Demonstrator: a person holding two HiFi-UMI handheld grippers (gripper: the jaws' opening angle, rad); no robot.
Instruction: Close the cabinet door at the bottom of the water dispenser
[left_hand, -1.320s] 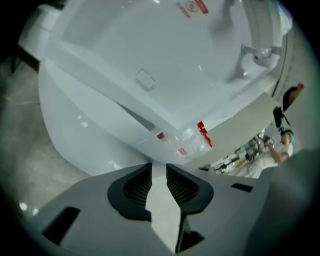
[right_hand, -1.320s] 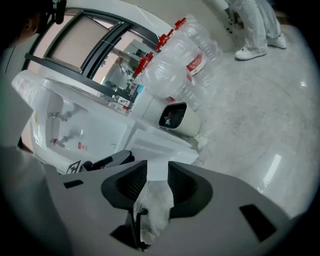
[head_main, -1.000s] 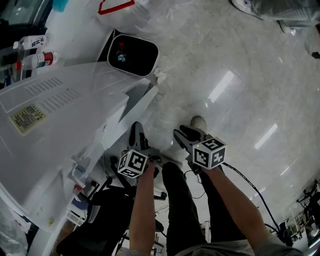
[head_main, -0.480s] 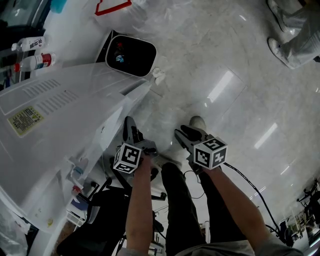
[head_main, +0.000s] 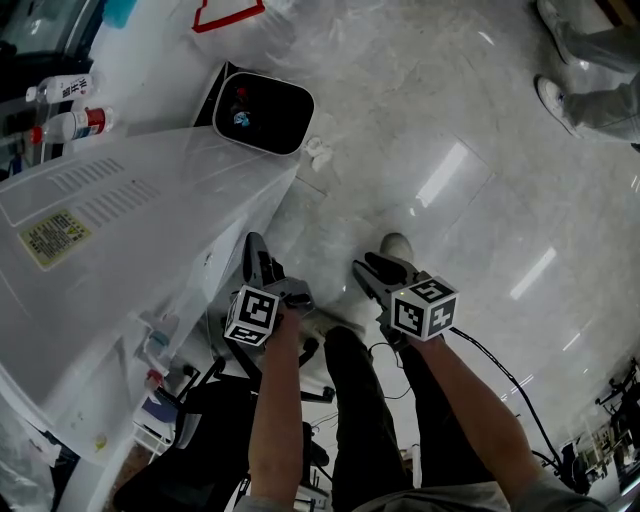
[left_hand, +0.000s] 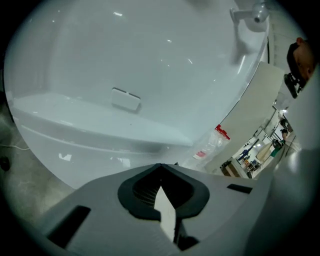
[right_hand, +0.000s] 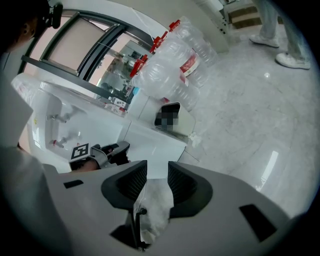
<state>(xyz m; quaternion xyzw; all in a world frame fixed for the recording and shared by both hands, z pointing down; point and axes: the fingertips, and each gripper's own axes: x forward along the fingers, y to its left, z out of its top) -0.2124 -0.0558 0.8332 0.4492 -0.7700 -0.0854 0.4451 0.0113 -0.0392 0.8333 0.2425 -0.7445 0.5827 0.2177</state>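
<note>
The white water dispenser (head_main: 110, 260) fills the left of the head view, seen from above. Its bottom cabinet door (head_main: 262, 205) lies flush with the body. In the left gripper view the door's white face (left_hand: 150, 75) is close ahead, with a small rectangular catch (left_hand: 125, 99) on it. My left gripper (head_main: 256, 248) is shut and empty, its tips (left_hand: 160, 167) right by the door's face. My right gripper (head_main: 372, 266) hangs open and empty over the floor, to the right of the door; its jaws (right_hand: 156, 172) show a clear gap. The left gripper (right_hand: 107, 151) also shows in the right gripper view.
A black-topped bin (head_main: 262, 105) stands on the floor beyond the dispenser. Bottles (head_main: 70, 120) sit at far left. Large water jugs (right_hand: 175, 60) stand behind. Another person's shoes (head_main: 565, 100) are at top right. My own legs and shoe (head_main: 397, 245) and cables (head_main: 500, 370) are below.
The cabinet door, ajar a second ago, has swung in against the dispenser's body. My left gripper moved left with it. The right gripper barely moved.
</note>
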